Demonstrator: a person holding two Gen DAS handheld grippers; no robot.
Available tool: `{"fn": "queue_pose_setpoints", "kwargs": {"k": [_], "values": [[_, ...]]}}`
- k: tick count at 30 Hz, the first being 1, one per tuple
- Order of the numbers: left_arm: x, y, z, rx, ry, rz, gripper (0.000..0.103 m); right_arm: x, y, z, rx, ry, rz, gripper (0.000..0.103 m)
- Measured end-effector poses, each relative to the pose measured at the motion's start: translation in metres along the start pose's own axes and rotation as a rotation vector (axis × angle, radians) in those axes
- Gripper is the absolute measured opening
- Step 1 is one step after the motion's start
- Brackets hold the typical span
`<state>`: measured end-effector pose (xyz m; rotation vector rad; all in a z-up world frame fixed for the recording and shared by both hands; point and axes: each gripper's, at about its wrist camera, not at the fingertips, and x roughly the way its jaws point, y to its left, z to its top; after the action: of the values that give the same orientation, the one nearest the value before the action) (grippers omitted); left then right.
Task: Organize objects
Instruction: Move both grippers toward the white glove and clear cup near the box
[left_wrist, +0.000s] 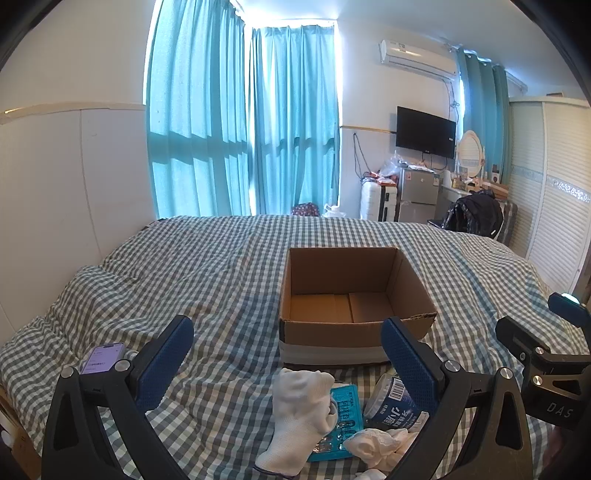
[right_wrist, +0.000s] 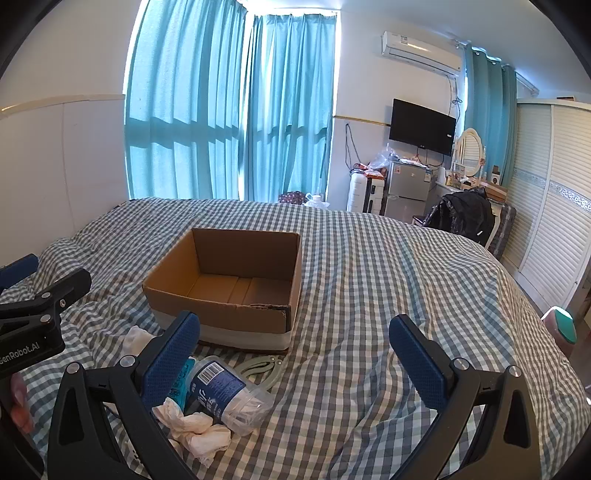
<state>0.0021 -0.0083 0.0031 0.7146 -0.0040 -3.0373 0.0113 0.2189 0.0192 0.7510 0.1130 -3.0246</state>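
Nearest the lenses: both grippers, jaws spread wide and holding nothing, left gripper (left_wrist: 288, 360) poised over the clutter, right gripper (right_wrist: 295, 356) over bare checked bed (right_wrist: 369, 277) just to the side. Between and below the left jaws, a loose heap at the near edge of the bed: white sock (left_wrist: 301, 410) draped over a teal packet (left_wrist: 341, 424), a clear jar (left_wrist: 391, 402) with a blue label lying on its side, crumpled tissue (left_wrist: 373, 445) in front, and, visible only from the right view, a pale clip (right_wrist: 260, 369) tucked beside the jar. Just beyond the heap, an open box (left_wrist: 351, 339) with nothing inside, its near rim torn at one corner. Off to the left, well apart from the pile, a phone (left_wrist: 101, 358) with its screen lit. Nothing packed yet, so probably the very start of the job. Several ways to fumble from here: closing on the sock likely to drag the packet along, since one lies on the other; jar prone to rolling on the soft quilt if nudged sideways; tissue too limp to pinch cleanly; low clip easy to miss in the folds. Also a risk of catching the box's near wall on the way over and shoving it across the slack bedding.
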Motion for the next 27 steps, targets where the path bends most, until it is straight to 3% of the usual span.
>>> {"fn": "queue_pose_setpoints", "kwargs": {"k": [27], "values": [[0.0047,-0.0016,-0.0065,0.012,0.023,0.019,0.103,0.0043,0.0081,-0.0008,-0.026,0.028,0.047,0.103]]}}
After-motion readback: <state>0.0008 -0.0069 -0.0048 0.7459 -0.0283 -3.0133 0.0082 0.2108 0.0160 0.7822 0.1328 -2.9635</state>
